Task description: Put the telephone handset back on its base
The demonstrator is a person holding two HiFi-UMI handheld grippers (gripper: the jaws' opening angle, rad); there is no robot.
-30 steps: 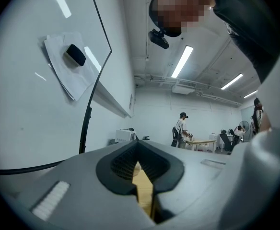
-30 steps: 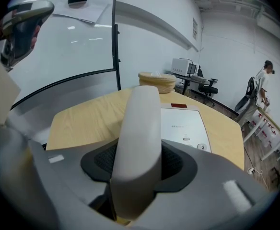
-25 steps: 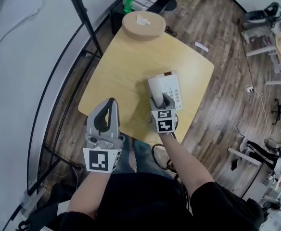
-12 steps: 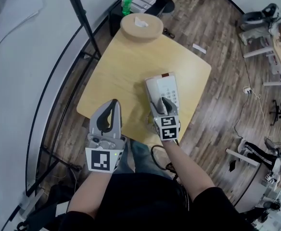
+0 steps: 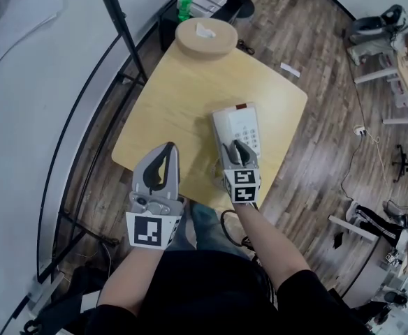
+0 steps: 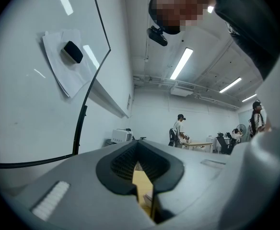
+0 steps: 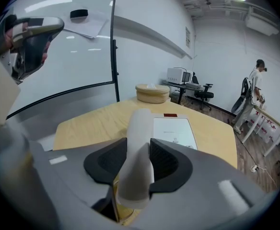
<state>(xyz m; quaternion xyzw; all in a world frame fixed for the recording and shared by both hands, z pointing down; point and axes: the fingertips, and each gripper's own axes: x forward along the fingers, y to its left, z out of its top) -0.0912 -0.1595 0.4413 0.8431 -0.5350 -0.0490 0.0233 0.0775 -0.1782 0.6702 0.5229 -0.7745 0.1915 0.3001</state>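
Note:
A white telephone base (image 5: 246, 132) with a keypad lies on the wooden table (image 5: 183, 96). Its white handset (image 5: 224, 128) lies along the base's left side. My right gripper (image 5: 234, 147) is at the handset's near end. Its jaws are closing, and both pads touch the sides of the handset (image 7: 141, 123). In the right gripper view the base (image 7: 174, 131) lies just beyond the jaws. My left gripper (image 5: 167, 149) hovers by the table's near edge with its tips together and nothing held. In the left gripper view only a sliver of table shows through the left gripper (image 6: 139, 150).
A round wooden box (image 5: 205, 37) stands at the table's far corner, with a green bottle (image 5: 185, 2) on a shelf behind it. A black pole (image 5: 124, 30) rises at the left by the white curved board. People stand far off across the room.
My right gripper's jaws have drawn in around the near end of the handset. My left gripper has drifted slightly right and nearer.

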